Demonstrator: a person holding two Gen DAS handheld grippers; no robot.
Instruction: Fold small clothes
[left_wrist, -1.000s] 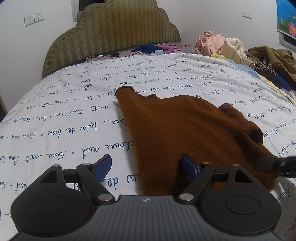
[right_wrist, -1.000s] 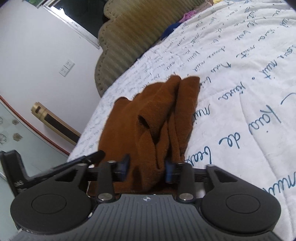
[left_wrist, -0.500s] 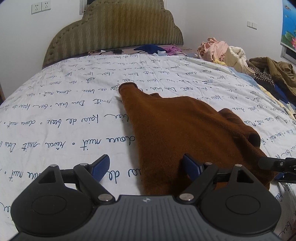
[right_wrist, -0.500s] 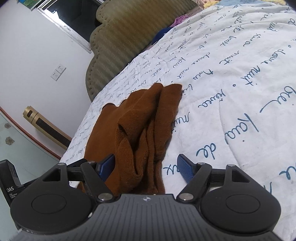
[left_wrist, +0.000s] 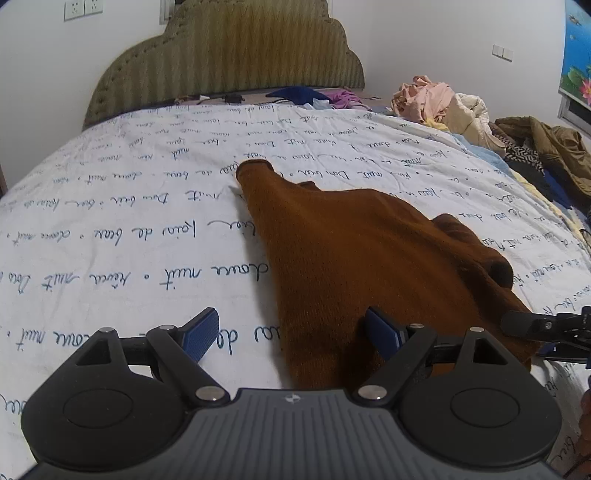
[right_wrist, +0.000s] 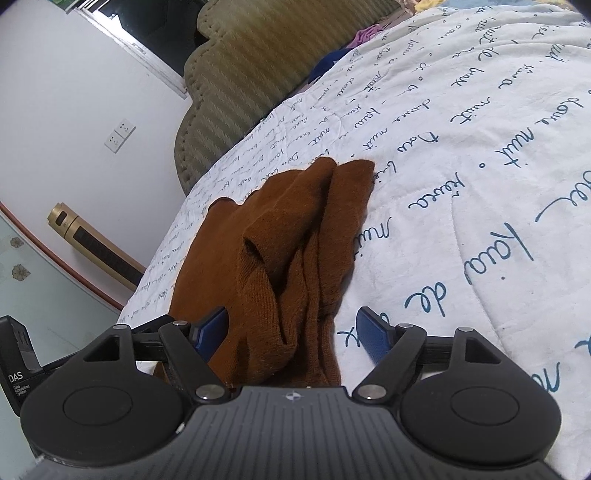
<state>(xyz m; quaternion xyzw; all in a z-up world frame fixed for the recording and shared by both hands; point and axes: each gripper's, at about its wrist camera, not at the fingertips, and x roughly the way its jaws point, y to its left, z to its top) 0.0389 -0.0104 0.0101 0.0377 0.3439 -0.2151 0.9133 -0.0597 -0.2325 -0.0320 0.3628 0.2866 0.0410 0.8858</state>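
Note:
A small brown knit garment (left_wrist: 354, 258) lies on the white bedspread (left_wrist: 129, 221) printed with blue script, one sleeve stretched toward the headboard. My left gripper (left_wrist: 291, 332) is open just above the garment's near left edge, holding nothing. In the right wrist view the same garment (right_wrist: 288, 251) lies bunched in folds. My right gripper (right_wrist: 295, 332) is open over the garment's near end, the cloth lying between the jaws but not clamped. The right gripper's finger also shows at the right edge of the left wrist view (left_wrist: 543, 325).
A green padded headboard (left_wrist: 229, 55) stands at the far end. A pile of mixed clothes (left_wrist: 461, 107) lies at the bed's far right, with dark and purple items (left_wrist: 314, 96) by the headboard. A gold cylinder (right_wrist: 92, 243) stands beside the bed.
My right gripper opened and let go of the brown garment, which now lies on the bed. The left gripper stayed open and shifted slightly.

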